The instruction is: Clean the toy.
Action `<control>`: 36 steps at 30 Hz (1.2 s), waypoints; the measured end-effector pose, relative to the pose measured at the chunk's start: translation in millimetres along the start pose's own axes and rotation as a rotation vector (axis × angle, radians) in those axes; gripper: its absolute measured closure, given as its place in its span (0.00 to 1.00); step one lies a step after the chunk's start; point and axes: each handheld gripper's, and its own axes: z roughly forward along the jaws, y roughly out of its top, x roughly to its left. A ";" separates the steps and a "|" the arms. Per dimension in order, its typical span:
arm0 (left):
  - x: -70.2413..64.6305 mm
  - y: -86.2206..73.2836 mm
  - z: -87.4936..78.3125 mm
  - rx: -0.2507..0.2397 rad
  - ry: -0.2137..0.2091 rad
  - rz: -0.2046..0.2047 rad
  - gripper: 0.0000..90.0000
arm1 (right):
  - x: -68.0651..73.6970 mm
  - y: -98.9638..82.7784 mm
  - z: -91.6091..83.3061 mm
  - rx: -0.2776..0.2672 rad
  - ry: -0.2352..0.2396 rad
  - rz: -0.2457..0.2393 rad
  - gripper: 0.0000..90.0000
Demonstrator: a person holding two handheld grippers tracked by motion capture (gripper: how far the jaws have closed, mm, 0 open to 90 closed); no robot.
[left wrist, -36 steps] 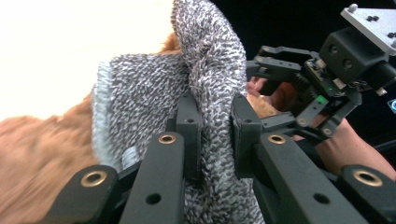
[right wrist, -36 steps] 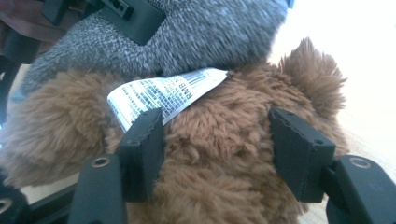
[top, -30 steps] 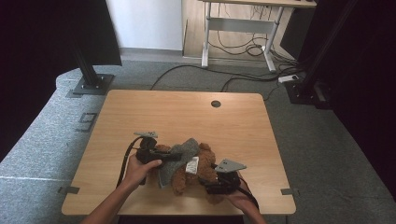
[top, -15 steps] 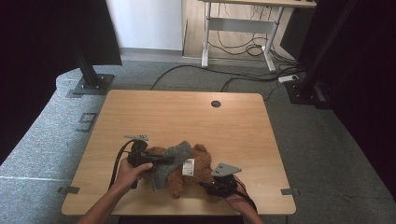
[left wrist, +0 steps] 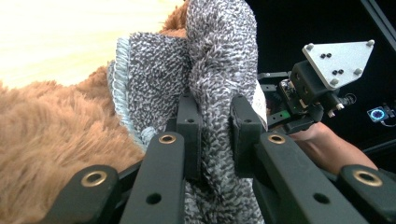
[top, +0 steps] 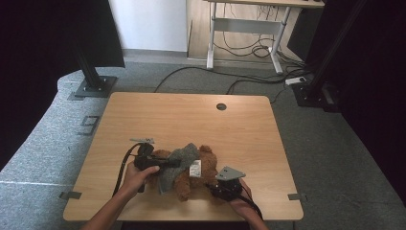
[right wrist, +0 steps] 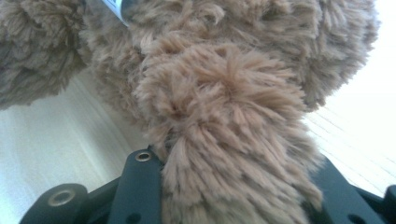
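Note:
A brown plush bear point(top: 194, 177) lies near the wooden table's point(top: 191, 120) front edge, with a white tag point(top: 195, 167) on it. A grey knit garment point(top: 176, 160) is draped over its left part. My left gripper point(top: 176, 163) is shut on a fold of that knit point(left wrist: 219, 84), next to the brown fur point(left wrist: 51, 140). My right gripper point(top: 214, 186) sits at the bear's right side. Its jaws have just been closing, and a furry limb point(right wrist: 224, 140) fills the gap between them. The right gripper point(left wrist: 299, 100) and its grey plate also appear beyond the knit.
A round cable hole point(top: 220, 106) sits in the table's far half. Black stand bases point(top: 93, 86) point(top: 311, 93) rest on the grey floor beyond the table. Cables point(top: 249, 79) run toward a white desk frame point(top: 244, 33) at the back.
My left hand and the grey knit have shifted a little toward the near edge, and the bear lies flatter. The right hand stays about where it was.

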 end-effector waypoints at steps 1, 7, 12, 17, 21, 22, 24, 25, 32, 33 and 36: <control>0.1 0.4 0.7 -0.005 0.003 -0.002 0.86 | -0.7 0.1 0.2 0.001 -0.003 0.000 0.68; 0.3 3.2 3.4 -0.004 0.019 0.008 0.86 | -3.5 0.5 1.6 -0.002 -0.013 0.000 0.68; 0.8 5.7 7.7 -0.008 0.037 0.022 0.86 | -5.6 1.0 2.9 -0.006 -0.034 0.003 0.68; 2.8 9.0 11.8 -0.011 0.059 0.044 0.86 | -8.7 1.3 3.8 -0.008 -0.050 0.006 0.68; 6.3 14.1 16.2 -0.015 0.068 0.050 0.86 | -12.4 2.1 5.6 -0.011 -0.066 0.019 0.69; 6.9 15.3 17.4 -0.018 0.070 0.052 0.86 | -13.7 2.3 6.3 -0.014 -0.073 0.018 0.69; 8.1 17.3 19.5 -0.021 0.072 0.056 0.86 | -15.9 2.4 7.1 -0.016 -0.081 0.022 0.69; 8.7 18.3 20.4 -0.019 0.074 0.059 0.86 | -16.8 2.4 7.6 -0.017 -0.086 0.023 0.69; 16.7 30.3 28.1 -0.029 0.091 0.067 0.86 | -25.2 4.9 13.4 -0.025 -0.128 0.030 0.69; 18.3 33.3 29.2 -0.026 0.090 0.061 0.86 | -27.0 5.5 14.7 -0.025 -0.136 0.032 0.69; 20.3 44.3 30.1 -0.015 0.078 0.030 0.86 | -31.4 7.1 17.7 -0.029 -0.143 0.050 0.70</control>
